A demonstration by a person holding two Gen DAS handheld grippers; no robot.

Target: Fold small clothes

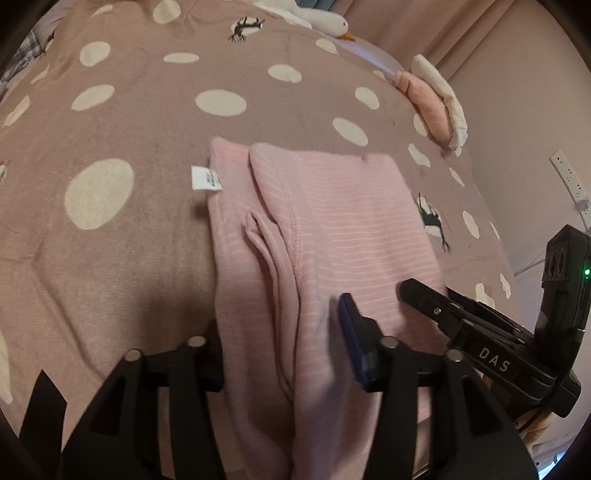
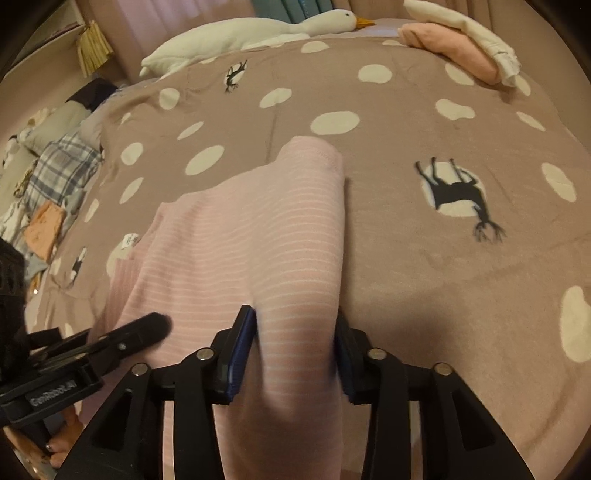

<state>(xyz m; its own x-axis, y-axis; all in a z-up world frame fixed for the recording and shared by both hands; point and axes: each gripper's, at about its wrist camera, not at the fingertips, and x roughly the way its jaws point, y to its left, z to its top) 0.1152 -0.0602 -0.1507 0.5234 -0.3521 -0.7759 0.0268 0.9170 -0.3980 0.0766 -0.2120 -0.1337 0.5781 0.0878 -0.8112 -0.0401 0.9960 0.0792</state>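
Note:
A pink garment with thin white stripes [image 1: 351,206] lies folded lengthwise on the bed, its white label [image 1: 206,179] sticking out on the left. My left gripper [image 1: 282,332] straddles its near end; the jaws stand wide, the left finger is partly under the cloth, and the blue pad [image 1: 349,332] is apart from the fabric. In the right wrist view the same garment [image 2: 258,221] runs away from my right gripper [image 2: 295,332], a soft fold bulging loosely between its two blue pads [image 2: 240,354]. The two grippers sit side by side on that near end.
A mauve bedspread with cream dots and deer prints [image 2: 424,122] covers the bed. A white goose plush [image 2: 258,29] lies at the far edge. Folded pink and white clothes [image 2: 461,48] sit far right, and a heap of unfolded clothes [image 2: 55,173] lies at the left.

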